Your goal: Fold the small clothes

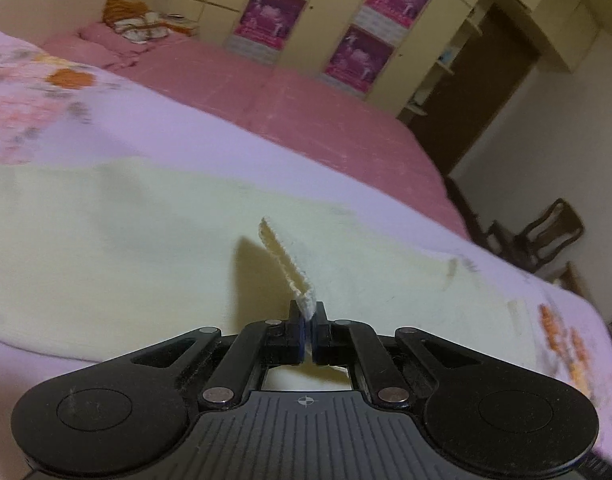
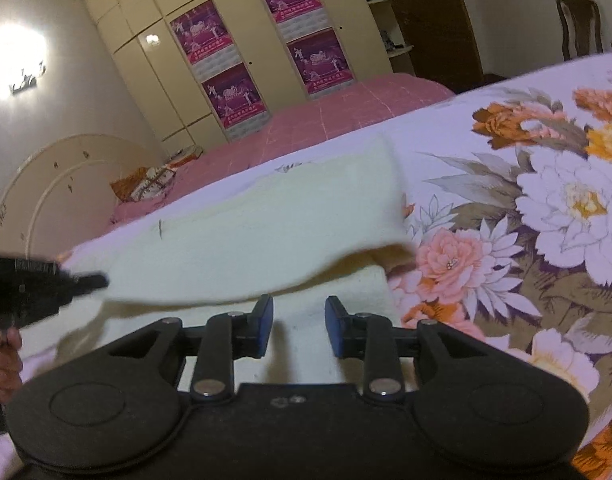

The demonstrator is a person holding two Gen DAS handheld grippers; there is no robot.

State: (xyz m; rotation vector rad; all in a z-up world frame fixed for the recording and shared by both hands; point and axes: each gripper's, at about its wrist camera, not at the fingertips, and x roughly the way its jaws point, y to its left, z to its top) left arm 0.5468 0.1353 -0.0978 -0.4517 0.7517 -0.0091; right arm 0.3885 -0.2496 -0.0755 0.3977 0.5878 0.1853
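A pale yellow cloth [image 1: 126,248] lies spread on the floral bedsheet [image 1: 34,92]. My left gripper [image 1: 308,312] is shut on a corner of it, and a narrow strip of the hem stands up out of the jaws. In the right wrist view the same cloth [image 2: 266,232] has its upper layer lifted and folding over a lower layer. My right gripper [image 2: 299,308] hovers over that lower layer near the lifted edge, jaws apart with nothing between the blue pads [image 2: 266,320]. The left gripper [image 2: 94,280] shows at the left edge, holding the raised layer, with a person's hand [image 2: 2,360] on its grip.
The floral sheet [image 2: 546,208] covers the near part of the bed, and a pink cover [image 1: 306,112] the far part. Pillows [image 1: 134,24] lie by the headboard [image 2: 58,184]. A wardrobe with purple posters [image 2: 226,92] stands behind. A wooden chair [image 1: 554,228] stands beside the bed.
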